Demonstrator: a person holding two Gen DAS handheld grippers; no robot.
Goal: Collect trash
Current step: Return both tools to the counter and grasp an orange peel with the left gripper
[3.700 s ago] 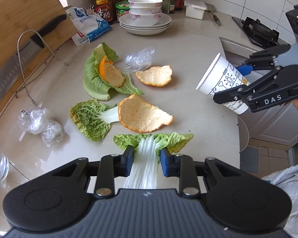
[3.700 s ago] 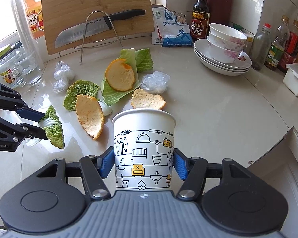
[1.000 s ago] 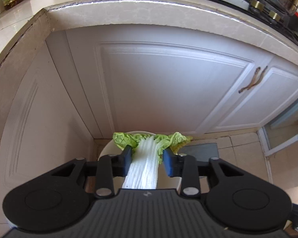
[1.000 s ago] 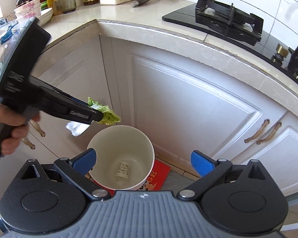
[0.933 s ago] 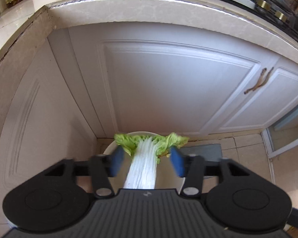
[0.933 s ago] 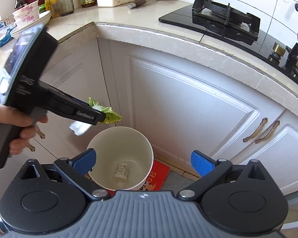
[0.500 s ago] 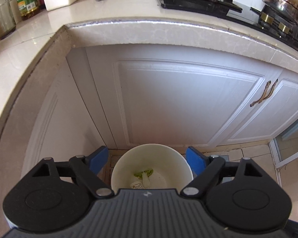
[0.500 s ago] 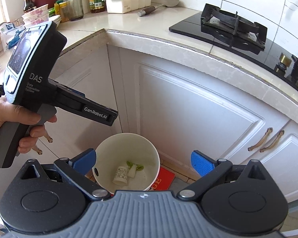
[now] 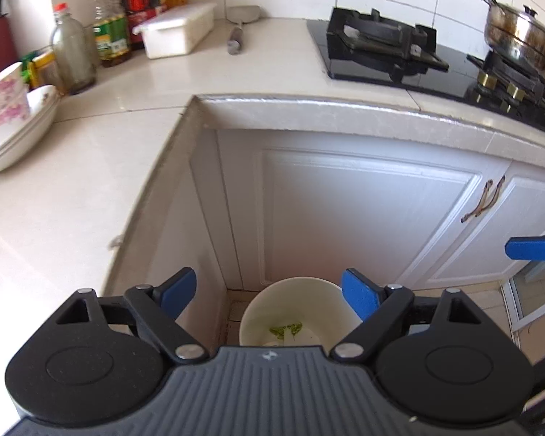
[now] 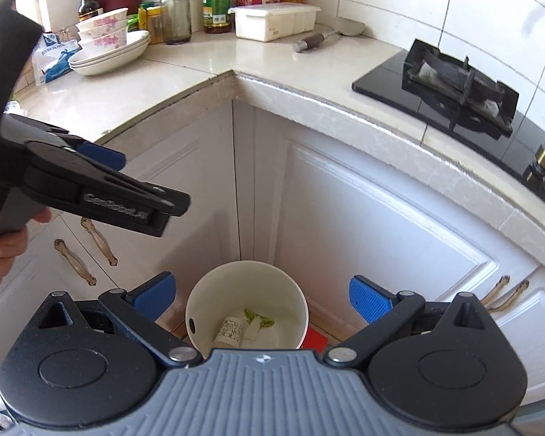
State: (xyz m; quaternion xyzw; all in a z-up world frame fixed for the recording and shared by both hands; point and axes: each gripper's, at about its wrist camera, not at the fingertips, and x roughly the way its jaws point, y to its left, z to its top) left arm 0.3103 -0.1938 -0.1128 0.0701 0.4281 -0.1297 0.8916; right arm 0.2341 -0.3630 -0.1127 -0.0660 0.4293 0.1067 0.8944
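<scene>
Released cabbage leaf [image 10: 259, 318] now lies in the bin [image 10: 298, 305]; both the left gripper [image 9: 269, 292] and right gripper [image 10: 261, 299] gape empty, due back at the bench [image 9: 72, 167] for more scraps.

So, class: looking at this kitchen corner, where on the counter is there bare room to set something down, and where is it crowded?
Bare: the counter between the stacked bowls and the inner corner edge, and the strip between the white box and the stove. Crowded: the back wall, where the bottles stand packed together beside the bowls.
</scene>
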